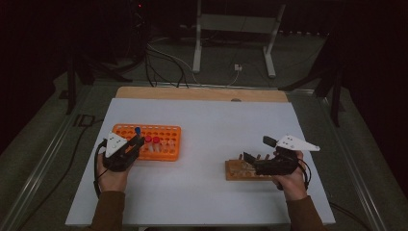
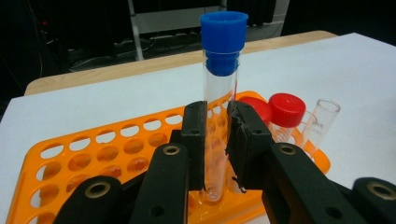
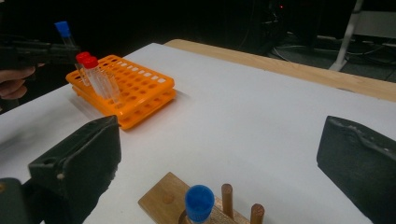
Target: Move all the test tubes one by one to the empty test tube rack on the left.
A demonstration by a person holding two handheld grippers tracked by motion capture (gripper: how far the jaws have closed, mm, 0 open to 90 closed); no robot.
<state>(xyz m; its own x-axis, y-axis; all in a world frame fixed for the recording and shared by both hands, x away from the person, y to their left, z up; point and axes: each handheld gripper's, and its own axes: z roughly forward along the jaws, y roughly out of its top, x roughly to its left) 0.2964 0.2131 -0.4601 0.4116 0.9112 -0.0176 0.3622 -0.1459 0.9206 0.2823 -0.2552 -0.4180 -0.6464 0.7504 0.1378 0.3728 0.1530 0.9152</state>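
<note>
Left gripper view: the left hand-held gripper (image 2: 217,140) clamps the blue-capped tube (image 2: 220,93) upright to seat it in the orange rack (image 2: 93,158), while the right hand-held gripper (image 3: 219,158) hangs wide open and empty over the wooden stand (image 3: 163,200).

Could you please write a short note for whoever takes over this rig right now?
Left tongs: shut on the blue-capped tube, upright, its bottom at the orange rack.
Right tongs: open, holding nothing, above the wooden peg stand, where a second blue-capped tube stands.
Orange rack: two red-capped tubes and some uncapped ones stand there.
Done: one tube lifted and brought to the rack.
Left: probably seat it in a hole, release, then fetch the stand's tube.
</note>
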